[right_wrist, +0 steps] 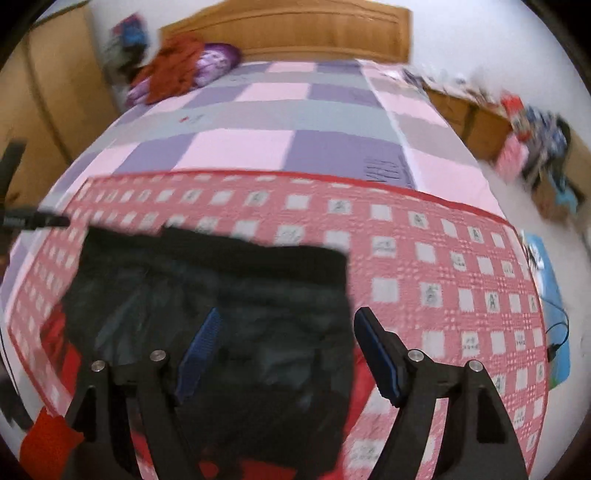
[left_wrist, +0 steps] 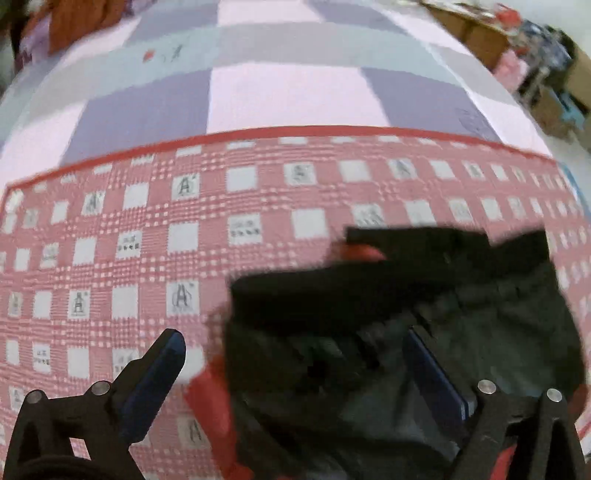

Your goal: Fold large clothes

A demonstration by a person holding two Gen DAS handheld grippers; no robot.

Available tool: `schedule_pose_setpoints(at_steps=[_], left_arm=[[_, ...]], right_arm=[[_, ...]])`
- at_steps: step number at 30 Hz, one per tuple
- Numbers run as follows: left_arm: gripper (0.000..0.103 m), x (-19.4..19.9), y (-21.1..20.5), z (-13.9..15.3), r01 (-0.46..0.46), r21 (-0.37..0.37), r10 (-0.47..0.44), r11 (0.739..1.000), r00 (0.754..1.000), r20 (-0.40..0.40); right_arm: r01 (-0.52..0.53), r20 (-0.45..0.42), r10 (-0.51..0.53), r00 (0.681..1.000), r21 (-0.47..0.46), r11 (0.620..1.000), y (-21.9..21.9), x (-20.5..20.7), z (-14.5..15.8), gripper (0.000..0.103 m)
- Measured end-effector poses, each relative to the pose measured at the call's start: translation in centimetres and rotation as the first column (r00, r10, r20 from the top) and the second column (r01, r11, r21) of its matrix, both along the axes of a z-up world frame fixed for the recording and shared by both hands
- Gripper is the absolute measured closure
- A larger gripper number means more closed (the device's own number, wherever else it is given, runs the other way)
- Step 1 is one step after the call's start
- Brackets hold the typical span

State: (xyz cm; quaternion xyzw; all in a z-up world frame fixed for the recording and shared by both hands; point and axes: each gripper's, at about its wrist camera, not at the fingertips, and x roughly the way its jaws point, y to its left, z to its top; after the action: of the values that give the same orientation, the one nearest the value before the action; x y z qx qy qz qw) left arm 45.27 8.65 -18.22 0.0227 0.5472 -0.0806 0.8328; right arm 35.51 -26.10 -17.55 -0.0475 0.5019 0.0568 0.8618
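A dark garment with red parts lies in a folded heap on the red-and-white checked blanket. It also shows in the left wrist view on the same blanket. My left gripper is open, with its right finger over the garment's left part and its left finger over bare blanket. My right gripper is open above the garment's right edge. Neither holds anything. Both views are blurred by motion.
The blanket lies on a bed with a pink, purple and grey checked sheet. A red-brown cloth heap and purple pillow sit by the wooden headboard. Boxes and clutter line the floor at the right. A black rod enters from the left.
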Motion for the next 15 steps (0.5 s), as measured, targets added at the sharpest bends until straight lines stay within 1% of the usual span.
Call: schedule_pose_setpoints(at_steps=[1,3,4,5,6,7,8,10,11,13,14,15], left_arm=[[0.004,-1.7,-1.2,-0.5,0.024,0.009,-0.024,1.0,1.0,0.013],[0.004,-5.4,-3.9,-2.3,0.078,-0.003,-0.078,0.997,0.997,0.023],[0.004,-6.1,-4.6,-3.1,0.092,-0.007,-0.092,0.996,0.996,0.015],[0.004,-6.7,-5.9,-4.9,0.115,-0.011,-0.115,0.993,0.993,-0.005],[0.003,-6.3,-6.7,-6.4,0.131,0.003,-0.131,0.991,0.991,-0.022],[0.002,-5.8,-7.1,-7.3,0.139,0.023,-0.138,0.99,0.99,-0.03],[0.0,-4.4,-7.4,-8.5,0.133,0.05,-0.132,0.99,0.991,-0.02],[0.0,-1.7,-6.8,-9.2,0.078,0.049,-0.078,0.996,0.997,-0.009],[0.0,0.0,-6.2,-9.3,0.03,0.053,-0.03,0.998,1.0,-0.002],[0.0,3.5,-4.6,-9.3,-0.057,0.039,0.057,0.998,0.998,-0.003],[0.0,4.3,-4.1,-9.5,-0.066,0.036,0.066,0.997,0.998,-0.007],[0.0,5.4,-3.7,-9.9,-0.059,0.014,0.059,0.998,0.998,-0.021]], right_arm=[[-0.021,-0.005,0.021,1.0,-0.011,1.0,1.1,-1.5,-0.8,0.025],[-0.036,-0.037,0.036,0.999,-0.015,0.999,2.5,-3.7,-2.8,0.025],[-0.045,-0.071,0.044,0.997,-0.011,0.999,3.2,-4.5,-4.2,0.025],[-0.052,-0.116,0.049,0.992,-0.019,0.998,3.8,-4.6,-5.8,0.025],[-0.047,-0.136,0.043,0.99,-0.032,0.998,3.9,-4.3,-7.1,0.025],[-0.034,-0.145,0.028,0.989,-0.04,0.999,3.7,-3.6,-8.1,0.025],[-0.02,-0.148,0.013,0.989,-0.049,0.999,3.5,-2.5,-8.9,0.025],[0.018,-0.164,-0.028,0.986,-0.063,0.998,2.8,0.5,-10.2,0.025],[0.051,-0.171,-0.063,0.983,-0.076,0.996,2.1,2.4,-10.7,0.025],[0.136,-0.186,-0.145,0.972,-0.064,0.989,0.0,5.7,-11.3,0.025],[0.186,-0.2,-0.192,0.961,-0.049,0.981,-1.5,7.0,-11.7,0.021],[0.213,-0.213,-0.213,0.953,-0.026,0.977,-2.3,7.6,-12.0,0.015]])
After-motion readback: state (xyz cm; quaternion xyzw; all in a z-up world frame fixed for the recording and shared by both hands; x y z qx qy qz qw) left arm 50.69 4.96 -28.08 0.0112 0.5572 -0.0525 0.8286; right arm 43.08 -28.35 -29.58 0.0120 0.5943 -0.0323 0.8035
